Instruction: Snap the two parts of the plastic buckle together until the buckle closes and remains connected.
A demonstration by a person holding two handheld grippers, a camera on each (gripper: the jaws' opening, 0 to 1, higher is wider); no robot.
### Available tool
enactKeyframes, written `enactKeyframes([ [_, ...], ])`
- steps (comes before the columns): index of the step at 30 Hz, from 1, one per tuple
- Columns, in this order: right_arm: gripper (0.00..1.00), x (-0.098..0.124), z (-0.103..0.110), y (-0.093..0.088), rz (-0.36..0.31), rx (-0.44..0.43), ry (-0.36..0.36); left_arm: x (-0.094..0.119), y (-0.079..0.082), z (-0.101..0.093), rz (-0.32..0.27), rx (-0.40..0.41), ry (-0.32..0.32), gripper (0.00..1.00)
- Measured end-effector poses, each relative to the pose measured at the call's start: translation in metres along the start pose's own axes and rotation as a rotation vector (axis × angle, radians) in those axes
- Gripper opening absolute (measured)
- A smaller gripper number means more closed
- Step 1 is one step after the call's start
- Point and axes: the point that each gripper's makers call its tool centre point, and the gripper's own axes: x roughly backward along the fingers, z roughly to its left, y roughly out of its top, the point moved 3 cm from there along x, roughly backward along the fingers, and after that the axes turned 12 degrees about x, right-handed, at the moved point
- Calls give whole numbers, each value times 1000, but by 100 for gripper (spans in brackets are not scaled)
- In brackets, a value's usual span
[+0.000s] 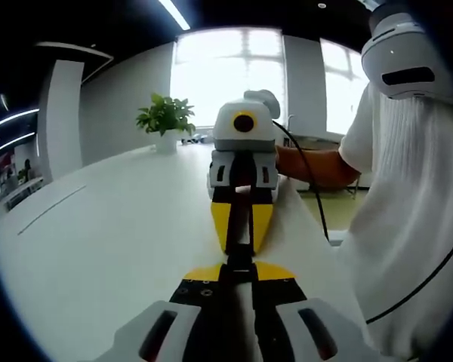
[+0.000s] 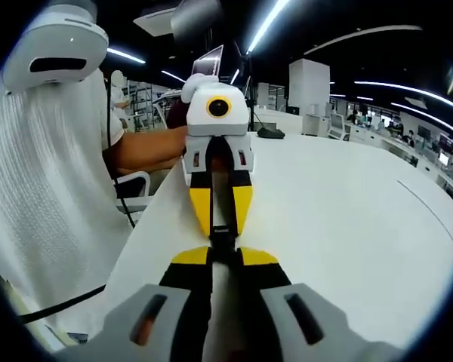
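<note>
The buckle [image 1: 240, 260] sits at the lower centre of the left gripper view, a small dark piece caught between the yellow tips of the two grippers, which meet nose to nose over the white table [image 1: 113, 249]. In the right gripper view it shows as a narrow black part [image 2: 222, 240] just below centre; whether its two halves are joined cannot be told. The left gripper [image 1: 238, 273] rises from the bottom edge with its jaws clenched on the buckle's near end, and it faces the camera in the right gripper view [image 2: 221, 219], jaws drawn close together. The right gripper [image 2: 223, 255] likewise rises from the bottom, clamped on its end of the buckle; it faces the left gripper view [image 1: 241, 240]. A person in a white shirt [image 1: 408, 219] stands at the right of that view. A potted plant [image 1: 166, 121] stands upper left before bright windows [image 1: 226, 72].
</note>
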Motion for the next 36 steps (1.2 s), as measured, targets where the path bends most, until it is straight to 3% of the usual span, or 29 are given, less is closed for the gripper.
enactKeyframes([
  [15, 12, 1, -2, -2, -10, -9, -1, 2, -2, -1, -10, -7, 9, 12],
  [26, 12, 1, -1, -2, -18, -12, 5, 1, -2, -1, -18, -6, 5, 21],
  [32, 12, 0, -1, -2, -22, -14, 6, -2, -1, -4, -26, -29, -11, 37],
  [36, 12, 0, 0, -2, -24, -13, 6, -2, -1, -3, -27, -21, -11, 38],
])
